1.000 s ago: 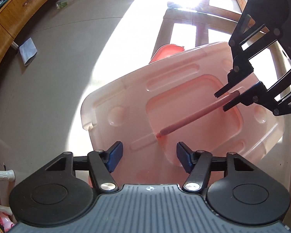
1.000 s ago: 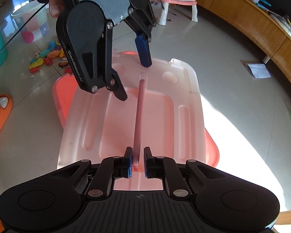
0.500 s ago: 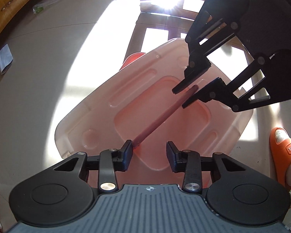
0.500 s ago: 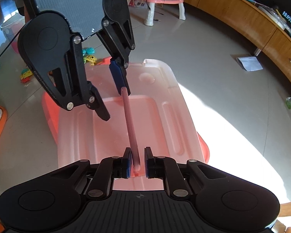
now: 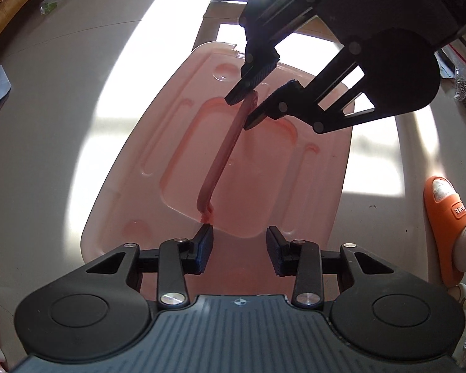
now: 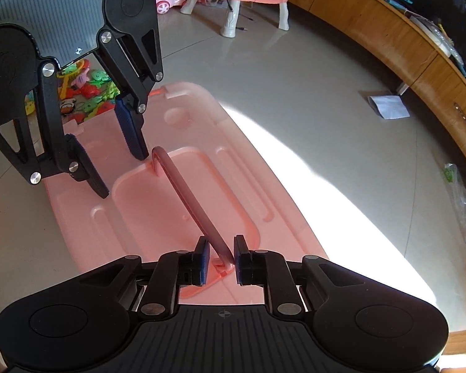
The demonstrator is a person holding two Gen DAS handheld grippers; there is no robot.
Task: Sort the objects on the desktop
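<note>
A translucent pink storage-box lid [image 5: 158, 161] lies flat on the floor, also in the right wrist view [image 6: 239, 168]. Its pink carry handle [image 5: 225, 149] arches over the lid's middle, also seen from the right wrist [image 6: 189, 195]. My left gripper [image 5: 237, 247] is open, with one end of the handle just ahead of its left finger [image 5: 203, 245]. My right gripper [image 6: 221, 259] is open around the other end of the handle, its fingers [image 6: 202, 259] no longer pressing it. Each gripper shows in the other's view, left [image 6: 121, 168] and right [image 5: 242, 112].
An orange slipper on a foot [image 5: 444, 217] is at the right. A wooden cabinet [image 6: 419, 49] curves along the wall. A paper scrap [image 6: 388, 107] and a plastic bag [image 6: 463, 199] lie on the floor. Toys [image 6: 84, 93] and a small pink table [image 6: 248, 0] stand beyond the lid.
My right gripper has opened and let go of the handle. The lid has come down flat on the floor. The left gripper has shifted along the handle's far end.
</note>
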